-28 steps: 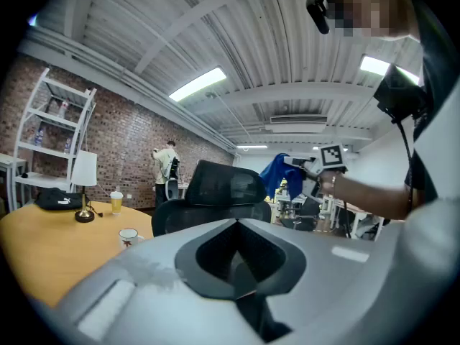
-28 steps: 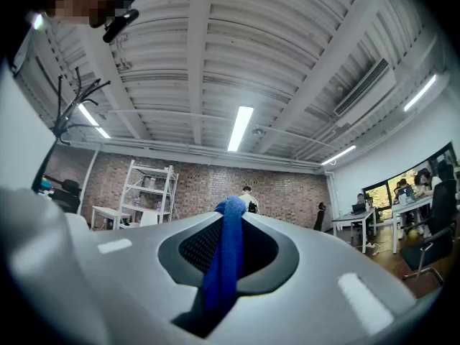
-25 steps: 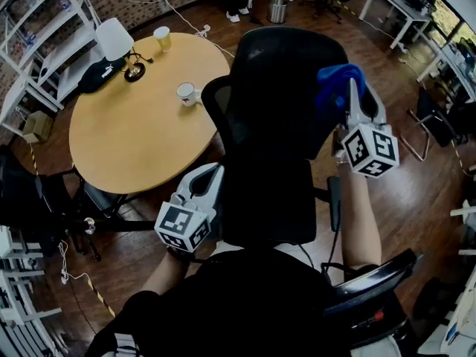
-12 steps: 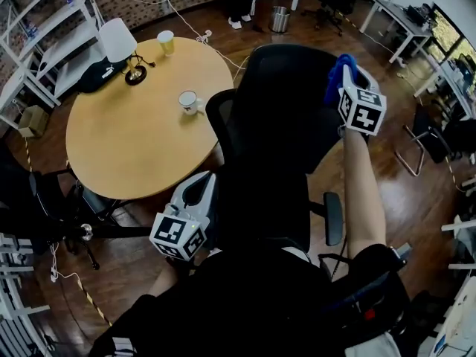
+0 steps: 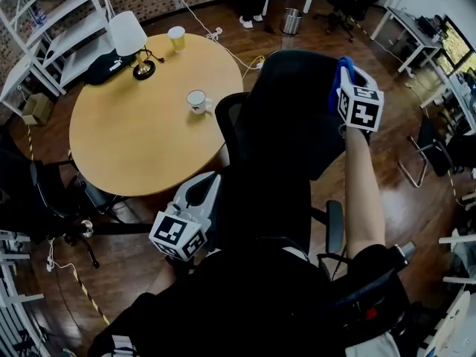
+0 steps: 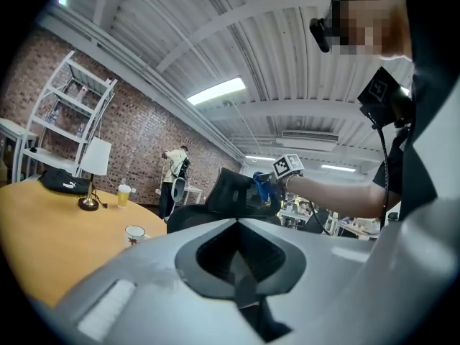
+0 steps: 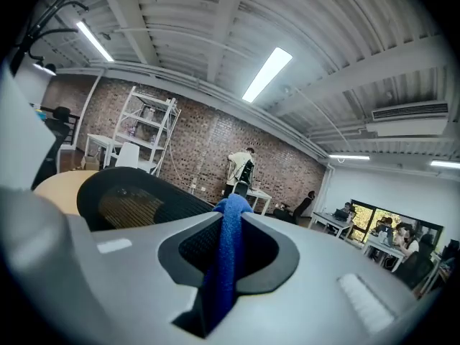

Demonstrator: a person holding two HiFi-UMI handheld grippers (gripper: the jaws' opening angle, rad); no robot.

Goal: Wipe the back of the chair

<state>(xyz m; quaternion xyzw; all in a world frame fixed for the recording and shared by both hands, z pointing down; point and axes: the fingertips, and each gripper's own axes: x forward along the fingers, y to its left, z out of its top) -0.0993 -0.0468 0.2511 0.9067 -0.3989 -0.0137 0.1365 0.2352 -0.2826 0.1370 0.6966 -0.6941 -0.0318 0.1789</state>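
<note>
With my right gripper (image 5: 348, 70) clamped on the blue cloth (image 5: 337, 85) at the chair back (image 5: 286, 117) upper-right edge, and left gripper (image 5: 202, 192) closed empty at lower centre, I'd say wiping's barely begun.

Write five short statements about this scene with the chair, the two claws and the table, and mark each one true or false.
1. The right claw is shut on a blue cloth. True.
2. The left claw grips a cloth as well. False: its jaws are together with nothing between them.
3. The cloth is held up near the top right of the chair back. True.
4. The white mug lies on the floor. False: it stands upright on the round wooden table.
5. A lamp with a white shade stands on the table. True.
</note>
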